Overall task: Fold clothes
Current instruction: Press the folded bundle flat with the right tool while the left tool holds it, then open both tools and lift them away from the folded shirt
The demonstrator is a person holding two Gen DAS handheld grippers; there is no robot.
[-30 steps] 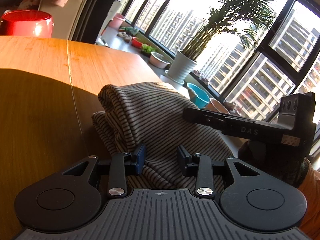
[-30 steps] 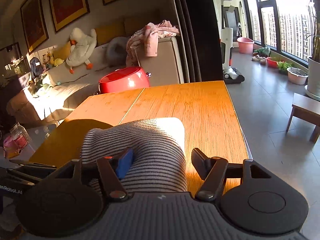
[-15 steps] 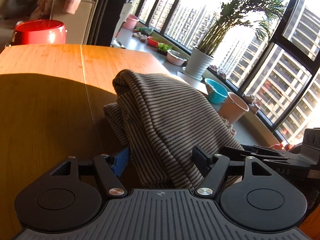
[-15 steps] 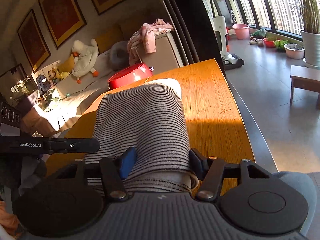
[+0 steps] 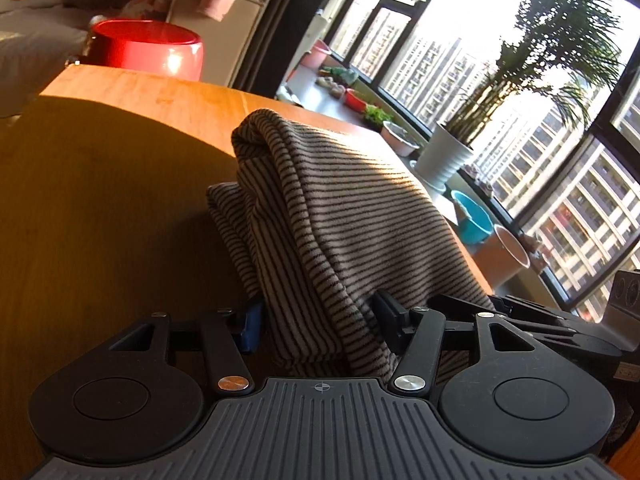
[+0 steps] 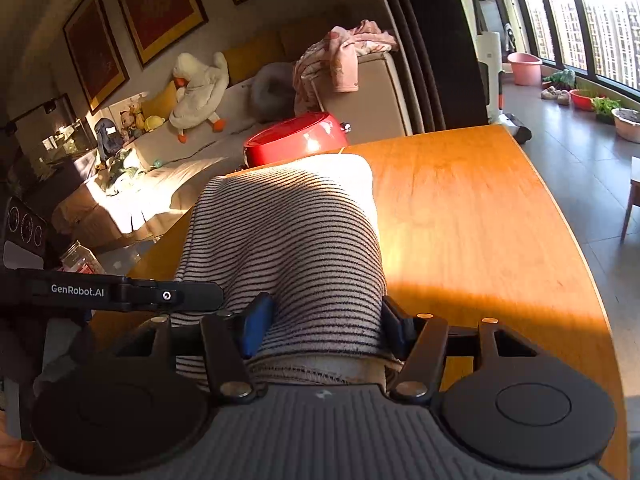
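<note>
Both grippers are gripping 1 striped garment [image 5: 332, 216]: the left gripper [image 5: 316, 320] is pinching a thick bunch of its near edge between its fingers, and the right gripper [image 6: 324, 320] is clamping the hem beside it, so the cloth is running from the jaws forward and down onto the wooden table [image 6: 460, 208], where its far end is resting in several layers. The likeliest trouble, as I am judging it, is slipping: the left bunch is looking bulky and uneven, so an inner layer could be sliding free and spoiling the fold. The 2 grippers are also sitting very close together, so their fingers could be knocking each other. The garment is lying near the table's window-side edge, so a loose part could be dropping over it. Counting: 1 garment, 2 grippers, 1 table, 1 red pot [image 6: 296, 136] behind.
</note>
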